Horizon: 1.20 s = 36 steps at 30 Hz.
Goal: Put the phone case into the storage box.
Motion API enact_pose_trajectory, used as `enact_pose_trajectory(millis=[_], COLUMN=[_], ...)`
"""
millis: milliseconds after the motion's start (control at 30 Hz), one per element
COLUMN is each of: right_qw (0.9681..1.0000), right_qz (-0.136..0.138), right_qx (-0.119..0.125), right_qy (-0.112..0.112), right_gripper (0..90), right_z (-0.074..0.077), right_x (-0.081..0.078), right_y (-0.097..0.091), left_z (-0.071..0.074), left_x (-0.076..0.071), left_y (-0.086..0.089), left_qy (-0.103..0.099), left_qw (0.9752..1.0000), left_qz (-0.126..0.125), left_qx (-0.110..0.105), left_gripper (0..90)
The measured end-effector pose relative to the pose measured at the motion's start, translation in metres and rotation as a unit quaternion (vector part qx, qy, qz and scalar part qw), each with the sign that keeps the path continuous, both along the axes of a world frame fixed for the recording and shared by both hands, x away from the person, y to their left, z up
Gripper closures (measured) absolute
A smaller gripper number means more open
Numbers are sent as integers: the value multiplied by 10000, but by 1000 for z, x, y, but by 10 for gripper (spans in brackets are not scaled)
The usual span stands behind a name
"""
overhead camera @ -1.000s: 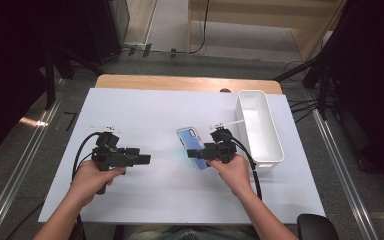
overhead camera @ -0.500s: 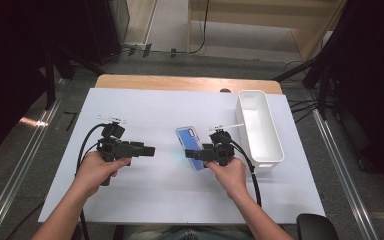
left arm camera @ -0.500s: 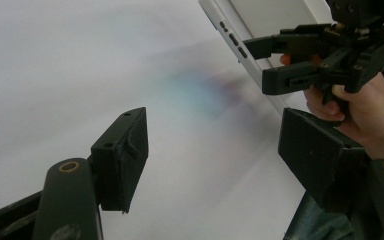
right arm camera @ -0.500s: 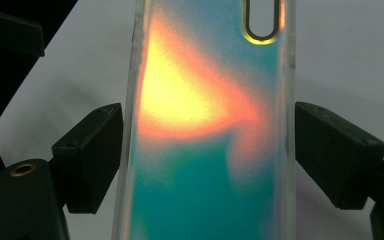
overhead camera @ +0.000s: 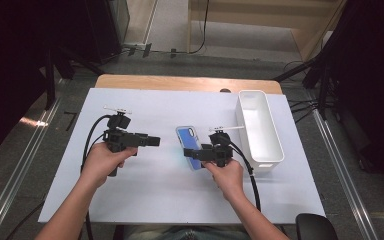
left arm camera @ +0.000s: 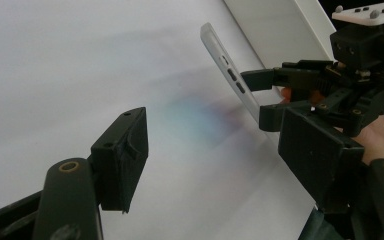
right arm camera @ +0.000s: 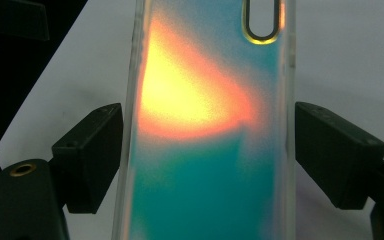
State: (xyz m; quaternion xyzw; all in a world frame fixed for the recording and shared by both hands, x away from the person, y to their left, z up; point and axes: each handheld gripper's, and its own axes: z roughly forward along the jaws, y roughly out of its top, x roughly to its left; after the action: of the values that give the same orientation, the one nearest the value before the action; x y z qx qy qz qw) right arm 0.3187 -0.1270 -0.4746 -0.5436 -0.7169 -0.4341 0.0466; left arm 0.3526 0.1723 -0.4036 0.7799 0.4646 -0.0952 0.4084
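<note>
- The phone case [overhead camera: 190, 147] sits at the centre of the high view, on the white table top [overhead camera: 145, 197], blue and translucent, its long side running from upper left to lower right. I can read no brand or writing on it.
- In your right gripper view the case [right arm camera: 207, 130] runs up the middle of the frame, teal below with an orange-yellow glow across the centre, and an oval camera cut-out at the top edge.
- Your right gripper [overhead camera: 196, 152] pinches that case across its width: one black pad presses each long edge, left and right of the frame in its own view. The grip lies at the lower end of the case in the high view.
- In your left gripper view the case [left arm camera: 230, 80] appears at upper centre, edge on and tilted, side-button slots visible, with the right gripper [left arm camera: 265, 95] clamped on it.
- Your left gripper [overhead camera: 152, 141] hangs at centre left of the high view, pointing right at the case, near it but apart. Its jaws are spread with nothing between them.
- The white bin [overhead camera: 272, 150] lies just right of your right hand, at centre right.
</note>
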Motion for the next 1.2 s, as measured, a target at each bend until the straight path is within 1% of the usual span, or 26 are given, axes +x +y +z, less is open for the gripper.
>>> enact_pose_trajectory(millis=[100, 200, 333, 400, 500, 700, 800, 900, 967, 1033, 1067, 1100, 1167, 1200], right_qw=[10000, 9999, 9999, 9998, 9996, 9993, 9992, 9987, 9984, 9982, 9981, 9980, 9978, 9978], right_qz=[-59, -82, -145, -158, -233, -325, -341, -442, -486, -540, -537, -569, -573, -588], right_qx=[58, 61, 74, 83, 105, 202, 147, 230, 212, 194, 174, 198, 239, 224], right_qy=[9, -28, -40, -14, -71, -38, -128, -139, -198, -184, -230, -185, -232, -199], right_gripper=[149, 149, 149, 149, 149, 149, 149, 149, 149, 149, 149, 149, 149, 149], right_z=[1, 1, 1, 2, 2, 4, 3, 3, 3, 2, 1, 1, 0, 0], right_x=[0, -1, -1, -1, -2, -1, 0, 0, -1, -2, -2, -3, -5, -6], right_y=[-1, 0, 2, 4, 6, 9, 10, 12, 14, 17, 17, 18, 18, 18], left_z=[0, -1, -1, -1, -1, -3, -2, -1, 0, 1, 1, 1, 1, 1], left_x=[4, 7, 7, 7, 9, 13, 16, 18, 20, 20, 21, 21, 22, 23], left_y=[-4, -7, -9, -10, -12, -16, -18, -20, -22, -23, -24, -25, -26, -27], left_qy=[78, 133, -7, 5, 63, 112, 66, 85, 89, 98, 119, 126, 154, 165], left_qw=[9999, 9999, 10000, 10000, 9999, 9998, 9999, 9998, 9997, 9995, 9995, 9995, 9994, 9993], left_qz=[21, 39, 59, 63, 118, 144, 149, 201, 227, 275, 279, 298, 310, 343], left_qx=[-60, -31, 23, 55, 47, 12, 25, 45, 44, 71, 43, 29, 54, 44], left_gripper=[280, 280, 280, 280, 280, 280, 280, 280, 280, 280, 281, 281, 291, 302])
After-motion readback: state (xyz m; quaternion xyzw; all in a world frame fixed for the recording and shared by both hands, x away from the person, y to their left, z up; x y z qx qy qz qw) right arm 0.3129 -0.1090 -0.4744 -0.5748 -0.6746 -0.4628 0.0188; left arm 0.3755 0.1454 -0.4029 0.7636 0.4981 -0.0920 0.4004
